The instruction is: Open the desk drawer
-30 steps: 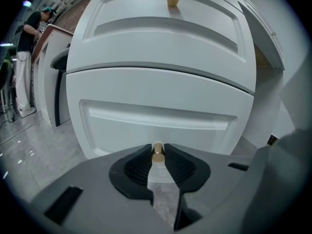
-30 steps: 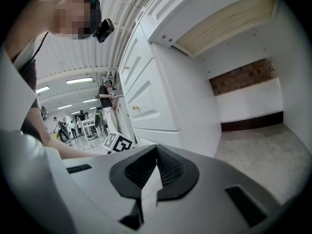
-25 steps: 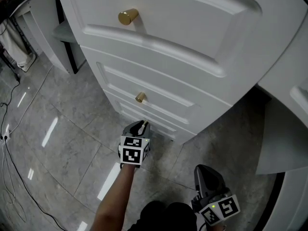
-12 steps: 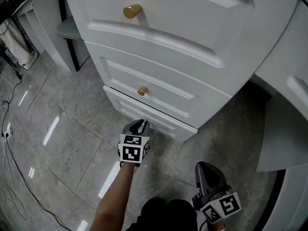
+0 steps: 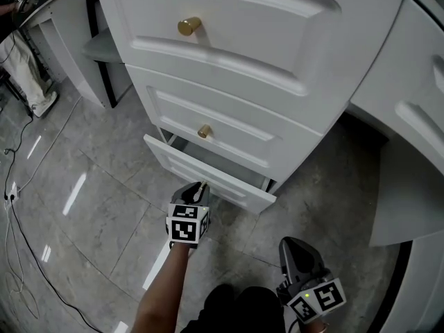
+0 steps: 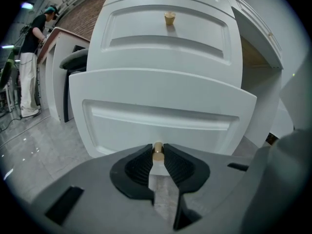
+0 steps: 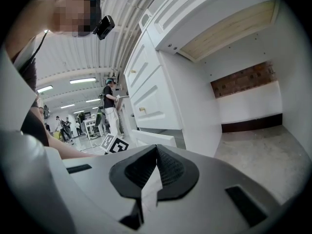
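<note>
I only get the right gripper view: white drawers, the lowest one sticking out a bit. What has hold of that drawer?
Observer: The left gripper. Its own view shows both jaws clamped on the small brass knob of the bottom drawer.
Visitor: How far out is it? Anything inside?
Observer: Only partly out. The head view shows a narrow gap behind its front. What's inside can't be seen.
Visitor: And where's my gripper in all this?
Observer: The right gripper hangs off to the side over the floor tiles, short of the desk, touching nothing.
</note>
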### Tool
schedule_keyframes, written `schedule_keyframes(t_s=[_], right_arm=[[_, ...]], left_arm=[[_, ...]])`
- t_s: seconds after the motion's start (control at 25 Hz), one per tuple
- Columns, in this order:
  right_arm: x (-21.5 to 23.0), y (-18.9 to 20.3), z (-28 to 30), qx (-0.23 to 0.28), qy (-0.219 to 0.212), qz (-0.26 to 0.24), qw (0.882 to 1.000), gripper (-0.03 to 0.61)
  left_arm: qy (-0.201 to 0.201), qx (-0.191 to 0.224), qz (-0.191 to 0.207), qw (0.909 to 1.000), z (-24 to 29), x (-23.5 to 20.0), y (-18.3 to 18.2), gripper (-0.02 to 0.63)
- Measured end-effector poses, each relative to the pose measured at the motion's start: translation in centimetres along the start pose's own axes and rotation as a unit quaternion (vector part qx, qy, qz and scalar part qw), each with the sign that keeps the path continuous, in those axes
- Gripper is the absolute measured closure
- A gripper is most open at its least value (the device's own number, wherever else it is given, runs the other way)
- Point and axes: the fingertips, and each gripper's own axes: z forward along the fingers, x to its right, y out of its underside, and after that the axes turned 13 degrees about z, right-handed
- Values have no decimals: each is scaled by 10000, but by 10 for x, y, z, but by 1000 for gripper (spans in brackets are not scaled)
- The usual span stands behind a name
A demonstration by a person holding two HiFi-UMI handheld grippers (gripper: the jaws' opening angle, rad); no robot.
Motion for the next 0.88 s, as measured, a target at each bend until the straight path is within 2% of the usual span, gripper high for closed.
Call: schedule_keyframes(t_s=[0.88], right_arm=[[-23,-5,-27,108,-49,-109,9999,574]], left_arm=[[-86,-67,-49,9999,-72,6,44,535]])
